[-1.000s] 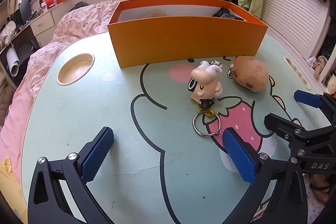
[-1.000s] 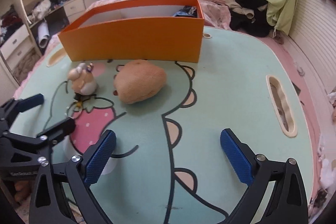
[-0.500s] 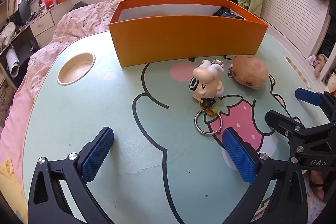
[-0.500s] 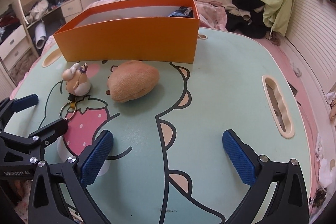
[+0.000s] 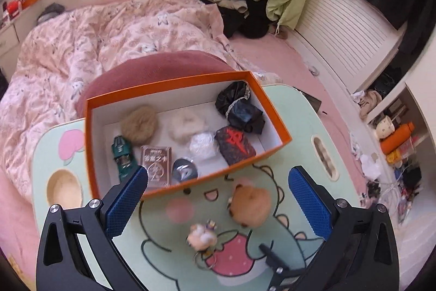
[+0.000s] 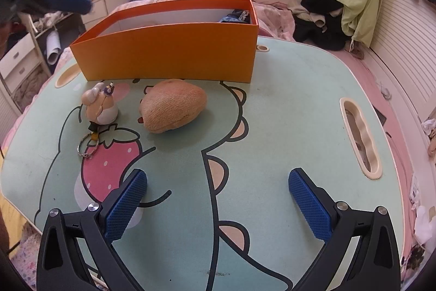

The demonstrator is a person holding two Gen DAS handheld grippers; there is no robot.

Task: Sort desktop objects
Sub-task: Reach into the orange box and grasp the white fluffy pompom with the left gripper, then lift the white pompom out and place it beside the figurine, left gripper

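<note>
Tan plush toy (image 6: 174,109), cream figurine keychain (image 6: 99,107)

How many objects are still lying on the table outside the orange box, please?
2: the figurine keychain on the left, and the brown plush beside it on its right, both in front of the orange box.

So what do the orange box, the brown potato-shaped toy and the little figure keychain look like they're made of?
Orange box: probably cardboard, matte, judging by its thin flat walls, crisp folded corners and white inside.
Brown toy: soft plush fabric; the surface looks fuzzy and knit-textured.
Figure keychain: likely hard plastic or vinyl, smooth with a slight sheen; its ring looks like metal, thin and silvery.
</note>
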